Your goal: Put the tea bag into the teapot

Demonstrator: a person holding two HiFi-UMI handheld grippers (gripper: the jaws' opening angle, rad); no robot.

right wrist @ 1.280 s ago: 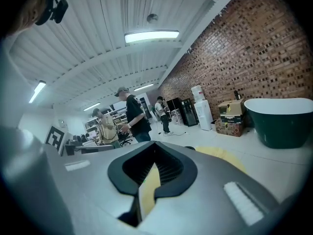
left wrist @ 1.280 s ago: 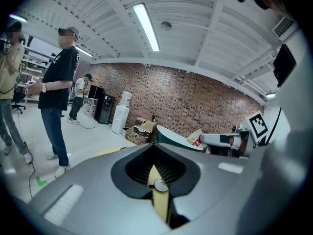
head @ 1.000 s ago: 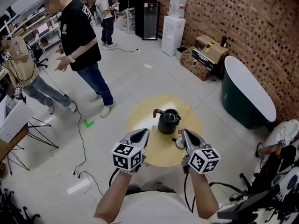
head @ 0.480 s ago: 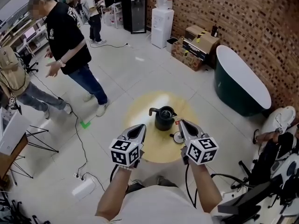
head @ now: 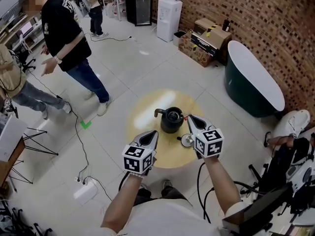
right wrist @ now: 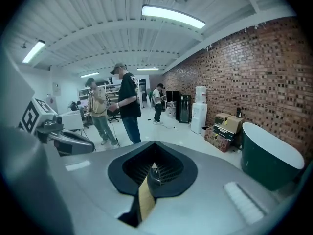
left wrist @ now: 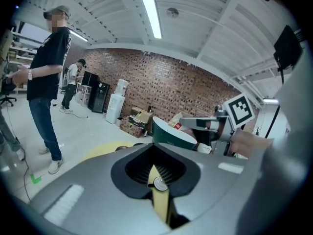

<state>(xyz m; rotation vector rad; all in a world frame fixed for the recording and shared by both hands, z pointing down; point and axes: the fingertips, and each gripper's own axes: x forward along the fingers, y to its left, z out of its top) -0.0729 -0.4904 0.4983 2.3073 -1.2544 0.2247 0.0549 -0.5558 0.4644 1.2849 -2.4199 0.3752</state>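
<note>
1. The right tongs [head: 189, 118] are pressed together at the tip. There they seem to pinch a small red-and-white tea bag [head: 186, 116]. It is very small in the head view, so I take it for the tea bag only by judgement.
2. The left tongs [head: 153, 133] are also closed, with nothing between them. They hang over the near left part of the round yellow surface [head: 142, 114].
3. The black round teapot [head: 171, 120] stands upright near the middle of the surface with its mouth open to the top. A small round metal piece [head: 187, 140], perhaps its lid, lies on the surface under the right tongs.
4. The relation that matters: the mouth of the teapot is just to the left of the right tip, and the tea bag is just beside the right rim, not yet inside. The right tongs are clearly nearer; the left ones are apart from the teapot.
5. The spout points to the left, away from the right tongs, so it does not block the way. The long axis of the tea bag cannot be read here.
</note>
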